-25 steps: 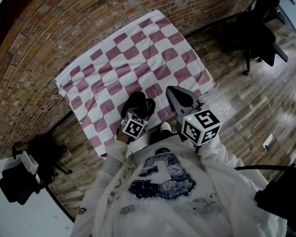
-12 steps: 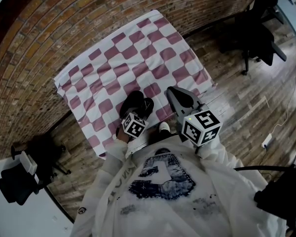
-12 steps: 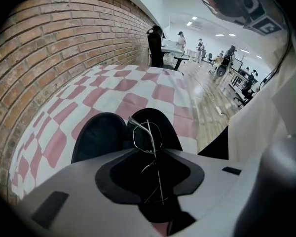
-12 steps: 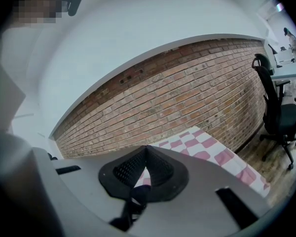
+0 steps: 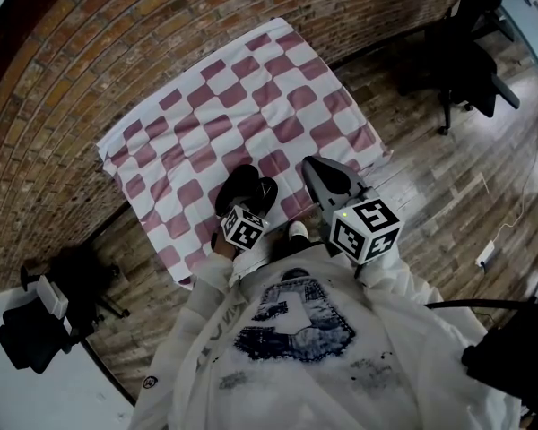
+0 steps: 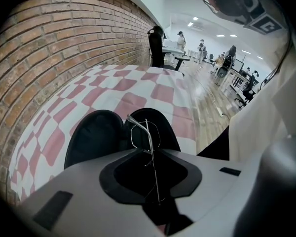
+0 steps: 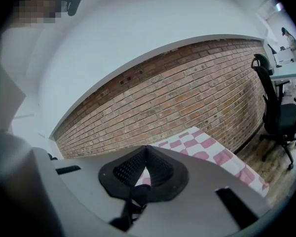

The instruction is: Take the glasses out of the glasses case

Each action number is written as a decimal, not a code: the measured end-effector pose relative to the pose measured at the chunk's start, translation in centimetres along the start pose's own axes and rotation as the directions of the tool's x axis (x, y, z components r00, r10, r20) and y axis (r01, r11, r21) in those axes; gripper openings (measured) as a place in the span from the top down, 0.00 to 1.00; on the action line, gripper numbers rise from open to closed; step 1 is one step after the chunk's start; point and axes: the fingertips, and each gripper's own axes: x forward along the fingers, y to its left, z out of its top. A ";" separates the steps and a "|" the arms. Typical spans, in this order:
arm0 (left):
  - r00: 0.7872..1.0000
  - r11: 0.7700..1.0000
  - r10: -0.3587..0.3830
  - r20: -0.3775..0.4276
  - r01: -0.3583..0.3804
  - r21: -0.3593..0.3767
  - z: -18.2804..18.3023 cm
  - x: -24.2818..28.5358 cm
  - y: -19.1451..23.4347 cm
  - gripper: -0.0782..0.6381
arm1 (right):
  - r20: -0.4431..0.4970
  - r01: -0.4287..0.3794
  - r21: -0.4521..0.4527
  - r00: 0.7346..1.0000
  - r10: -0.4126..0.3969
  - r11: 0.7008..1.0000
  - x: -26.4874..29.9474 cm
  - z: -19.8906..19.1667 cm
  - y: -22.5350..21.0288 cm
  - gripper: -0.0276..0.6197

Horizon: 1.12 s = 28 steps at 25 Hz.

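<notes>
A black glasses case (image 5: 248, 189) lies open on the pink-and-white checked cloth (image 5: 233, 106), near its front edge. In the left gripper view its two halves (image 6: 93, 137) spread apart, and thin wire-rimmed glasses (image 6: 144, 132) stand up out of it. My left gripper (image 6: 150, 151) points steeply down over the case (image 5: 249, 206). Its jaws are closing, and one temple of the glasses runs between them; I see no pad pressing on it. My right gripper (image 5: 308, 164) hovers to the right of the case, shut (image 7: 147, 148) and holding nothing.
The cloth covers a small table against a brick wall (image 5: 117, 25). A black office chair (image 5: 471, 70) stands on the wooden floor at right, and a dark stand (image 5: 36, 321) at lower left. The person's white sleeves and shirt (image 5: 296, 348) fill the near edge.
</notes>
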 end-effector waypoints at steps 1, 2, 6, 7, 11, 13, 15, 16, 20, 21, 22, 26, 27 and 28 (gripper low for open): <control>1.000 1.000 0.002 0.000 -0.002 0.001 0.0 0.0 0.0 0.77 | 0.002 0.001 0.000 1.000 -0.001 1.000 -0.1 0.1 -0.1 0.94; 1.000 1.000 0.005 0.000 -0.005 0.004 0.0 0.0 0.0 0.78 | 0.003 0.003 0.001 1.000 -0.003 1.000 -0.1 0.1 -0.1 0.94; 1.000 1.000 0.009 0.001 -0.009 0.012 0.1 -0.1 -0.1 0.80 | 0.009 0.007 0.003 1.000 -0.007 1.000 -0.3 0.2 -0.2 0.94; 1.000 1.000 0.008 0.003 -0.008 0.008 0.1 -0.1 0.0 0.81 | 0.010 0.008 0.004 1.000 -0.008 1.000 -0.3 0.2 -0.2 0.94; 1.000 1.000 0.008 0.021 -0.008 -0.011 0.4 -0.5 0.2 0.82 | 0.014 0.017 0.009 1.000 -0.017 1.000 -0.6 0.2 -0.2 0.94; 1.000 1.000 0.014 0.026 -0.013 -0.009 0.4 -0.7 0.3 0.83 | 0.016 0.022 0.012 1.000 -0.022 1.000 -0.7 0.1 -0.1 0.94; 0.999 1.000 0.016 0.031 -0.016 -0.008 0.4 -0.8 0.5 0.83 | 0.018 0.025 0.014 1.000 -0.026 1.000 -0.8 0.0 0.1 0.94; 0.999 1.000 0.017 0.036 -0.016 -0.011 0.4 -0.9 0.5 0.83 | 0.019 0.027 0.015 0.999 -0.027 1.000 -0.8 -0.1 0.1 0.94; 0.998 0.999 0.031 0.062 -0.029 -0.026 0.5 -1.8 1.0 0.84 | 0.020 0.036 0.015 0.999 -0.036 0.999 -1.0 -0.3 0.8 0.94; 0.997 0.999 0.035 0.072 -0.033 -0.033 0.6 -2.1 1.2 0.84 | 0.020 0.038 0.014 0.999 -0.038 0.999 -1.1 -0.4 1.1 0.94; 0.996 0.999 0.039 0.084 -0.036 -0.041 0.7 -2.4 1.3 0.84 | 0.022 0.041 0.014 0.999 -0.041 0.999 -1.2 -0.4 1.3 0.94; 0.989 0.996 0.059 0.135 -0.049 -0.080 1.0 -4.0 2.0 0.84 | 0.031 0.055 0.010 0.998 -0.055 0.998 -1.6 -0.7 2.5 0.94; 0.987 0.995 0.064 0.148 -0.051 -0.091 1.0 -4.5 2.1 0.84 | 0.034 0.058 0.009 0.998 -0.058 0.998 -1.7 -0.8 2.8 0.94; 0.984 0.993 0.068 0.162 -0.052 -0.103 1.1 -5.0 2.3 0.84 | 0.037 0.061 0.008 0.997 -0.061 0.998 -1.9 -0.8 3.2 0.94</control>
